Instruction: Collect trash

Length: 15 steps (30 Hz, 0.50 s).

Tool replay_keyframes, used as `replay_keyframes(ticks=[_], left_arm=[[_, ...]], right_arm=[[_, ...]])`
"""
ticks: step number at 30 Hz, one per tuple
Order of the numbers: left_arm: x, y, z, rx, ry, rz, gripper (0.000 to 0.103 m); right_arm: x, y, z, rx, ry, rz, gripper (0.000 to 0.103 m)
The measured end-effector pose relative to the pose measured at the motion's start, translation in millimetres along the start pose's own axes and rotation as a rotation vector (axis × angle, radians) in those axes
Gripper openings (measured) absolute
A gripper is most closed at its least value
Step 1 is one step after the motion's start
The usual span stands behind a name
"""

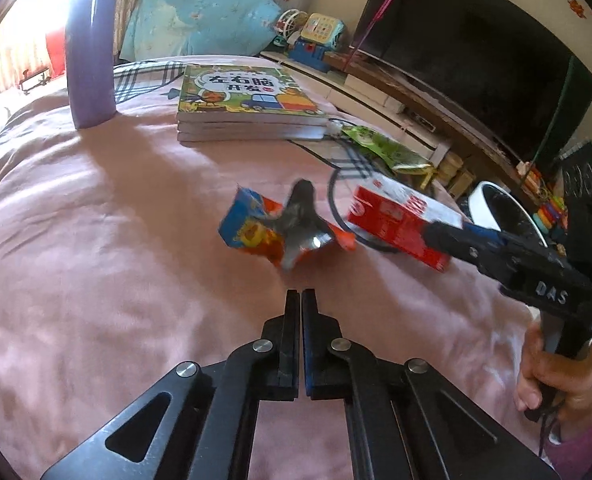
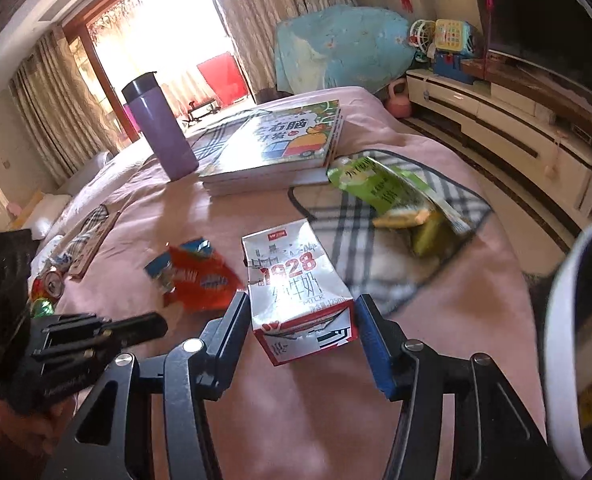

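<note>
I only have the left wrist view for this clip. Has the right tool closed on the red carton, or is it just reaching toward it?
Observer: Not closed. The right tool is open, with one finger on each side of the milk carton, which lies on the bed.
Reviewer: Any trash that my view misses?
Observer: Yes. A drink can lies far left, past the orange wrapper.
Reviewer: What is printed on the carton's top face?
Observer: "1928" in red, with "MILK" in small letters below it.
</note>
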State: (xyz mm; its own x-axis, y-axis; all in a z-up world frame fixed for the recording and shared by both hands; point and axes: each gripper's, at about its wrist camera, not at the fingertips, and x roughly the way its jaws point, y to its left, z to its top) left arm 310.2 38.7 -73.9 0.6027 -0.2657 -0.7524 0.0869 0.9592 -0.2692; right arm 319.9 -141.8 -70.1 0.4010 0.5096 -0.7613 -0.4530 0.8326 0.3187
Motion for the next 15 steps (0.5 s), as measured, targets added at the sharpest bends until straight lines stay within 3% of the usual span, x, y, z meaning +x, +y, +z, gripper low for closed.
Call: replay_keyframes(ticks=[4,7,9,13,15], left_arm=[[-7.2,1.1,-7.2,-0.018,0.005,-0.008,0.0],[-6.8,8.1,-4.6,-0.068,0.012,-0.009,0.008],[-8.1,15.4,-0.8,-0.126,0.007,-0.038,0.021],[-17.7,24.4,8.1,-0.181,-0.047,-0.042,0.022],[-18.7,28.2,11.8,-0.198,-0.061,-0.043,0.027]], right_arm=[[-25.0,-3.1,-23.9,0.013,0.011,-0.015,0.055],[-31.9,-6.8,-36.0,0.019,0.03,-0.027,0.056],[-31.2,-8.8,-38.1,0.029,0.044,-0.024,0.057],[-31.1,-12.3,-36.0,0.052,0.04,-0.025,0.063],[-33.8,-11.4,-34.5,0.051,0.024,-0.024,0.067]])
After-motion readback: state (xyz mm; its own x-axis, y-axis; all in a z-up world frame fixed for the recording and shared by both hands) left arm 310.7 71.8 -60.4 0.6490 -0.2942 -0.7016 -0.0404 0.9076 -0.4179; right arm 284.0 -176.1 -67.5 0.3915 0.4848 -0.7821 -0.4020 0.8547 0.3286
